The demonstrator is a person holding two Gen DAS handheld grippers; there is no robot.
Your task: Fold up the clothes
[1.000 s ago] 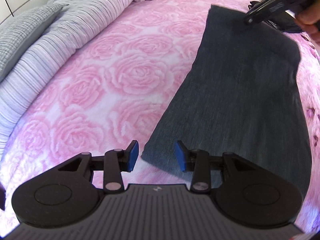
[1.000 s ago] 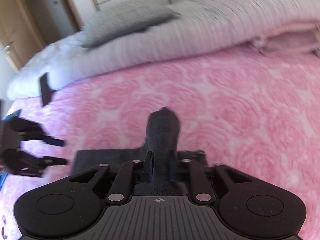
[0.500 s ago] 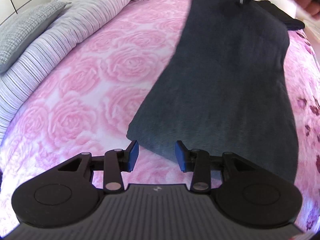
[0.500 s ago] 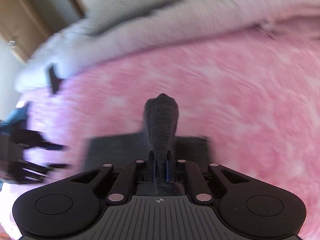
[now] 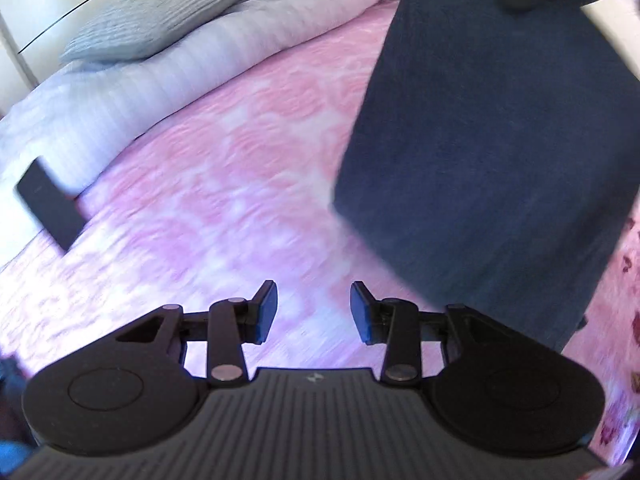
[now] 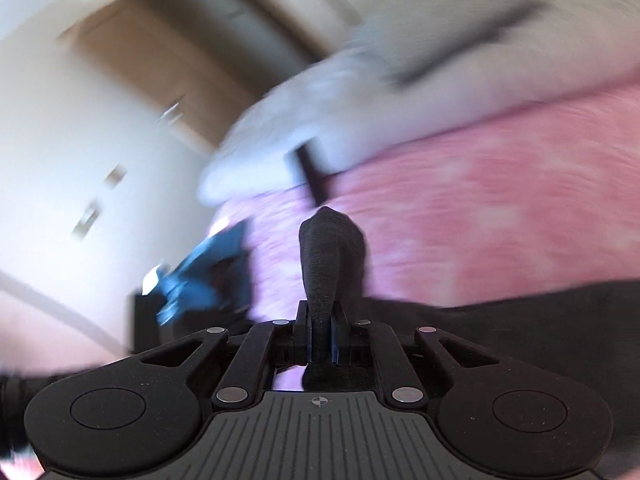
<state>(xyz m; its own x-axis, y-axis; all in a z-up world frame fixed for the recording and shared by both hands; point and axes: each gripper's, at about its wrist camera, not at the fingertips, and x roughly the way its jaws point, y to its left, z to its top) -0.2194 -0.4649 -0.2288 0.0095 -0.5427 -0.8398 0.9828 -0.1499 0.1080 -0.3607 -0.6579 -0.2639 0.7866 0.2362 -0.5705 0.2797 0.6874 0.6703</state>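
On the pink rose-patterned bedspread (image 5: 224,184), the long dark blue-grey knit garment (image 5: 480,140) no longer lies flat: its far end now hangs lifted, and its near edge has drawn away from the left gripper (image 5: 313,312). Both views blur, so the lift is quick. Pale striped duvet (image 5: 168,80) and grey ribbed pillow (image 5: 160,12) unchanged along the bed's side; flat black rectangular object (image 5: 50,204) now visible at the duvet's edge. Right gripper (image 6: 320,342) remains clamped on a bunched fold of the garment. Left gripper's blue pads stand apart, holding nothing, over bare bedspread. Judgement: fold-over under way, one-handed; the free corner looks unsecured.
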